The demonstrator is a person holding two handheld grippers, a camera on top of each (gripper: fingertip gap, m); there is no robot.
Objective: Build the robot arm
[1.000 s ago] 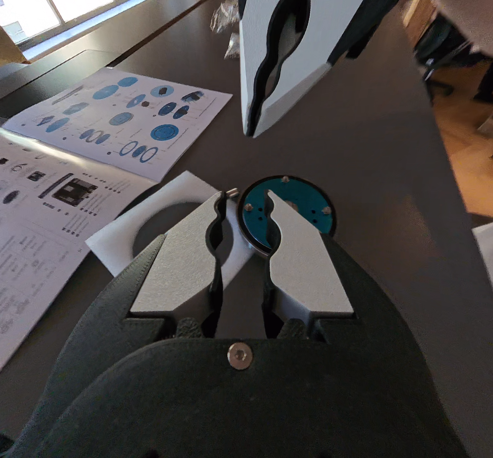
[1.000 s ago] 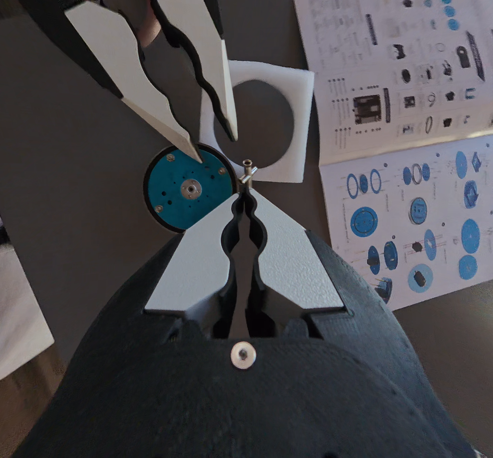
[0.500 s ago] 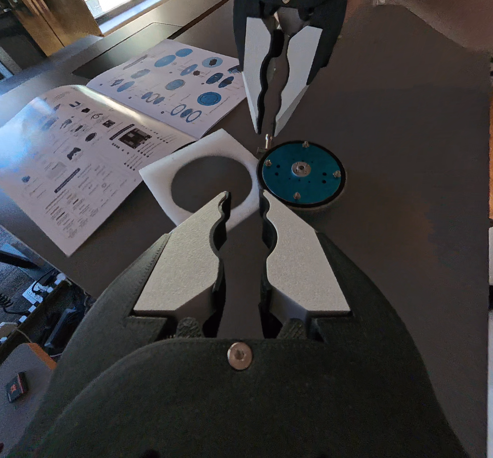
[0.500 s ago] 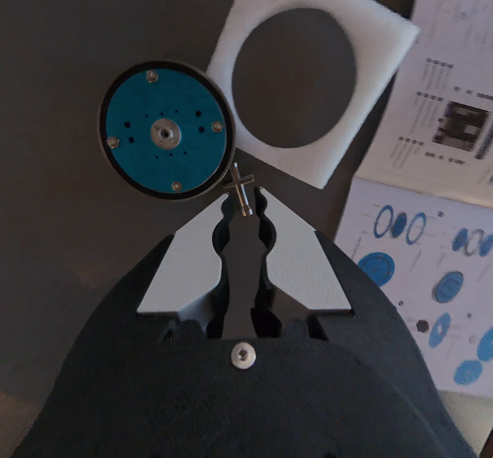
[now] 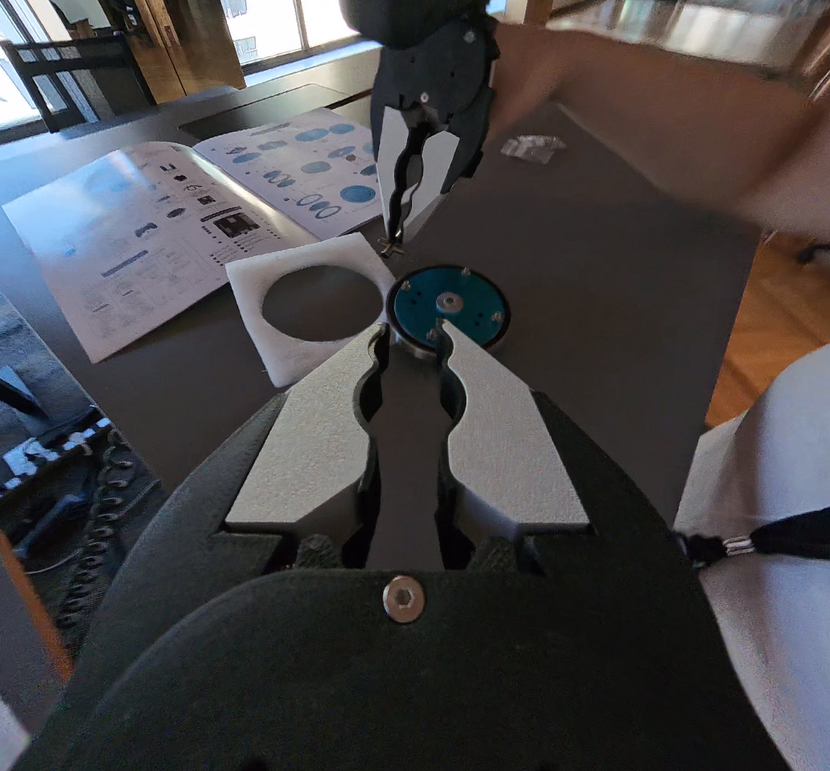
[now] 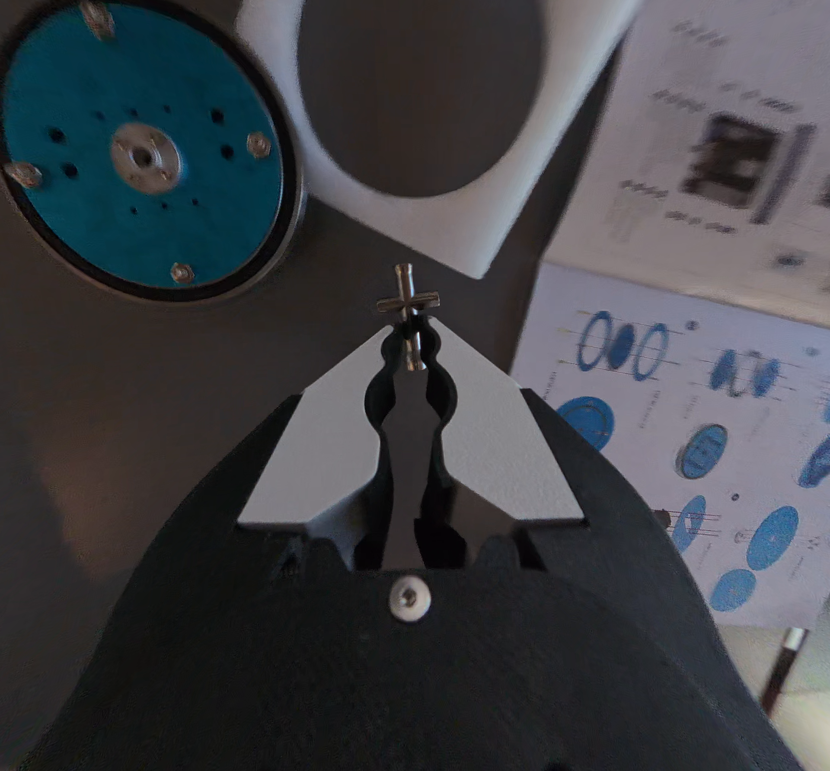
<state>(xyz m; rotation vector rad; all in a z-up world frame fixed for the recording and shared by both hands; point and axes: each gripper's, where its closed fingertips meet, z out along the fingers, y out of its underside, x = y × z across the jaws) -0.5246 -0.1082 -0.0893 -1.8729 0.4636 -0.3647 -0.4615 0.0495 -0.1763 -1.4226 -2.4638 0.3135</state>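
On the dark table, 1 blue disc, 1 cross-shaped pin pinched by right hand-held gripper; left hand-held gripper agape, empty.

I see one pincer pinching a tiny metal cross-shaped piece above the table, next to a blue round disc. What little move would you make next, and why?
Probably carry the right gripper, shut on the cross-shaped pin, sideways toward the blue disc. The pin hangs over bare table beside the disc, near its metal hub, which has a central hole. The left gripper is open at the disc's near rim.
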